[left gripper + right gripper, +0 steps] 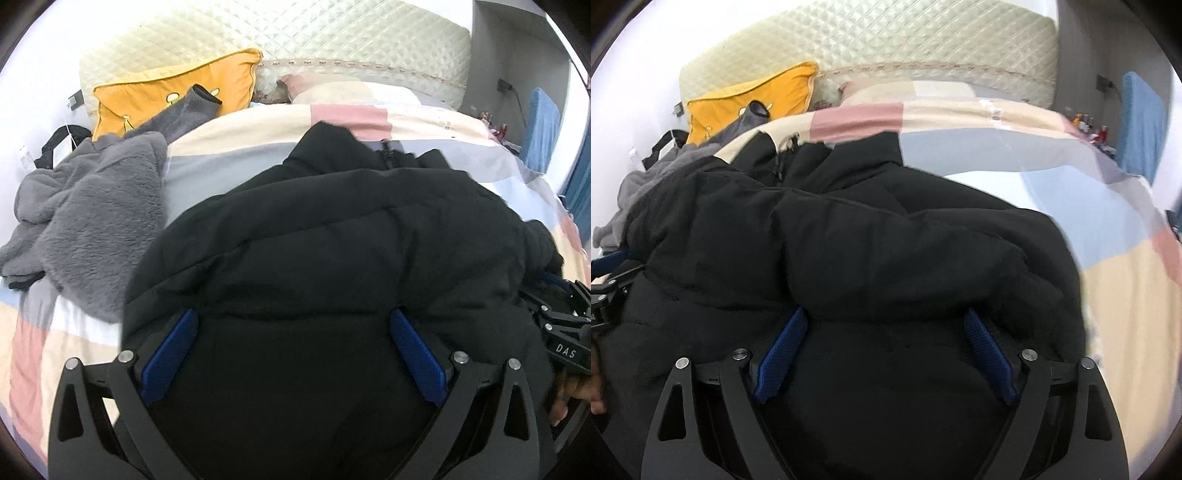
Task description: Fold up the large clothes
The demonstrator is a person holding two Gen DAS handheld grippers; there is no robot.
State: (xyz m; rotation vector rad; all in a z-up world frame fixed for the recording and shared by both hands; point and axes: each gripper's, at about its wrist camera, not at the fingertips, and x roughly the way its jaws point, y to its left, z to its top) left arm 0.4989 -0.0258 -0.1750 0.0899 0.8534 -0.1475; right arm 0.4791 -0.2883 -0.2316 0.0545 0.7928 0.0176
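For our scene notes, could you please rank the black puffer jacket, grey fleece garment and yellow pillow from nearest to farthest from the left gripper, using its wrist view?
1. Black puffer jacket, between the left gripper fingers.
2. Grey fleece garment, left.
3. Yellow pillow, far left, by the headboard.

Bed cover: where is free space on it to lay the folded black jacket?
Free: the patchwork cover right of the black jacket, and the strip between jacket and pillows. Crowded: the left side, where the grey fleece and yellow cushion lie.
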